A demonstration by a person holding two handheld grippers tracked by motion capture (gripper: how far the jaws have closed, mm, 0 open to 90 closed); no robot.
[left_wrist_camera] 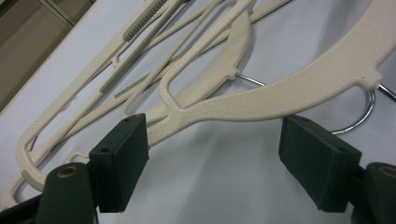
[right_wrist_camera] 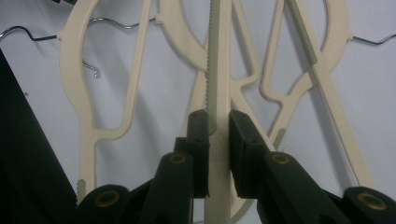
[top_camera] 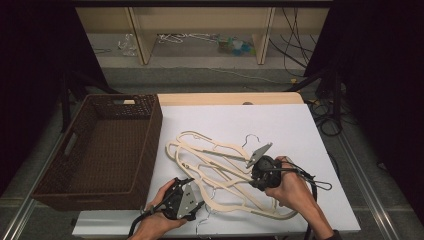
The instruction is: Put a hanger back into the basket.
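Jaws clamp hanger bar (right gripper).

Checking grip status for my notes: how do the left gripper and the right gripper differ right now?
The left gripper has its jaws spread wide, with a cream hanger arm ahead of them, unpinched; the right gripper is clamped on a ridged hanger bar. Both sit over the hanger pile on the white table.

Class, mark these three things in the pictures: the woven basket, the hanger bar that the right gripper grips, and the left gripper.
Woven basket (top_camera: 151,131), high view, right wall.
Hanger bar (right_wrist_camera: 218,70), right gripper view, above the fingers.
Left gripper (left_wrist_camera: 215,161), left gripper view, midway between its open fingers.
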